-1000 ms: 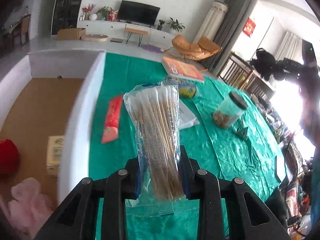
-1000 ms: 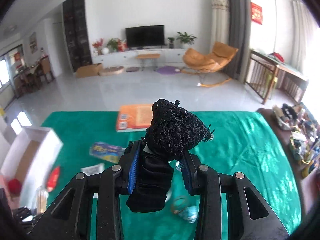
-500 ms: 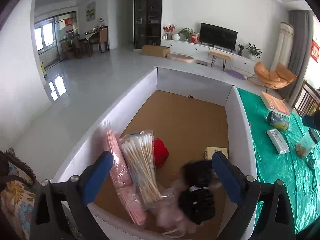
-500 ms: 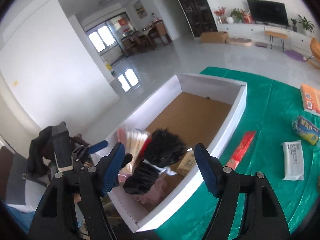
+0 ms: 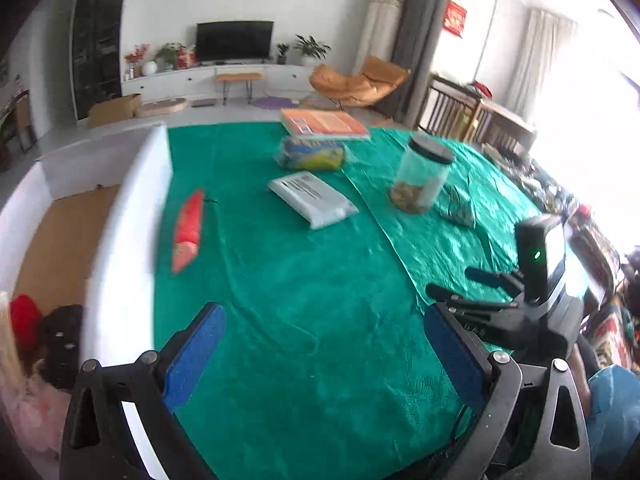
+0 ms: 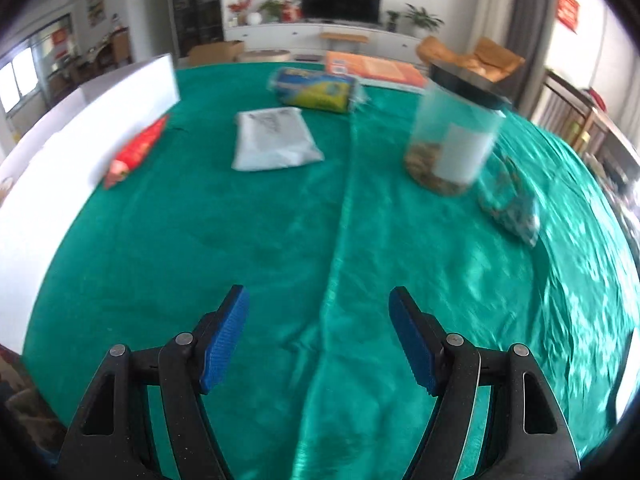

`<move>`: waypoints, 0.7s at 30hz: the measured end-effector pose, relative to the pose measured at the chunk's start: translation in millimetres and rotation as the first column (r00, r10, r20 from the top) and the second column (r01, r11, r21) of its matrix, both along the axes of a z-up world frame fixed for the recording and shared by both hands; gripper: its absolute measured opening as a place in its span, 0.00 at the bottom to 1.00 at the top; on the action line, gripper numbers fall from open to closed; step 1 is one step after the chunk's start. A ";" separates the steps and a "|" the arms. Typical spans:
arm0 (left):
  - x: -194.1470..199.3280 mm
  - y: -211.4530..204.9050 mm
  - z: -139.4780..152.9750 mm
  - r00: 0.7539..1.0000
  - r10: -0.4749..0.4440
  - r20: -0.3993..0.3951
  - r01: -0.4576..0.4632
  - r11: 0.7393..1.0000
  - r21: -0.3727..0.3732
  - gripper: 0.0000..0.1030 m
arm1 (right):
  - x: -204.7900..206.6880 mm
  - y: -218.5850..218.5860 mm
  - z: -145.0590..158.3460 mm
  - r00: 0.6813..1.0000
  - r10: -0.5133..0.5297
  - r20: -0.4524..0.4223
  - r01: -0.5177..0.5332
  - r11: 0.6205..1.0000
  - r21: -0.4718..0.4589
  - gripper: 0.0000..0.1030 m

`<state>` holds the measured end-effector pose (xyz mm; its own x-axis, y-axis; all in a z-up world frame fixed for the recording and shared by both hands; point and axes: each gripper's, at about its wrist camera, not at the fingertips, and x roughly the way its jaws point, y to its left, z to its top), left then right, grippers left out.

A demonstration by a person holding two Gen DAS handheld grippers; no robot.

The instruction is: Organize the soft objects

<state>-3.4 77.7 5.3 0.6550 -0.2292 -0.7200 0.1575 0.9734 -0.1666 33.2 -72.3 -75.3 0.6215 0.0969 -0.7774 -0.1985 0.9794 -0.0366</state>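
Note:
My left gripper (image 5: 323,312) is open and empty above the green cloth (image 5: 320,280), just right of the white box (image 5: 132,208). Inside the box lie a red soft thing (image 5: 24,314), a black mesh piece (image 5: 60,344) and something pink (image 5: 24,408). Over the near cloth (image 6: 240,220), my right gripper (image 6: 318,300) is also open, nothing between its blue pads (image 6: 224,340); in the left wrist view the right gripper (image 5: 450,281) shows at the right. On the cloth lie a red packet (image 5: 188,232), a white tissue pack (image 5: 312,198) and a blue-yellow pack (image 5: 312,154).
A lidded jar (image 6: 452,136) stands right of the middle with a small dark packet (image 6: 508,204) beside it. An orange book (image 6: 372,68) lies at the far edge. The box wall (image 6: 92,120) runs along the left. Clutter lines the right edge.
The left gripper let go of the cotton swab bag and the right one the black mesh piece into the box. Both have swung back over the green cloth, open.

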 end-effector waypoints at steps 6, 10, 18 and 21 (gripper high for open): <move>54.9 -33.4 -64.1 0.996 0.020 -0.091 -0.017 0.999 0.037 0.96 | 1.9 -49.4 -9.8 0.988 -0.151 0.027 0.151 0.988 -0.010 0.73; 74.7 -40.5 -88.1 0.994 0.035 -0.101 -0.025 0.995 0.098 0.96 | 3.4 -63.3 -14.9 0.985 -0.175 0.010 0.175 0.984 0.031 0.73; 83.3 -46.1 -104.4 0.993 0.054 -0.108 -0.034 0.983 0.178 1.00 | 4.2 -61.3 -18.3 0.987 -0.162 0.000 0.162 0.986 0.022 0.76; 83.7 -44.5 -104.1 0.993 0.056 -0.107 -0.036 0.983 0.178 1.00 | 4.9 -60.2 -19.0 0.988 -0.155 -0.005 0.156 0.988 0.022 0.79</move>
<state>80.3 33.2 -98.8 0.5755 -0.0639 -0.8153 0.1018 0.9948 -0.0061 38.2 -132.5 -94.3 0.6282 0.0167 -0.7779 -0.0438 0.9989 -0.0139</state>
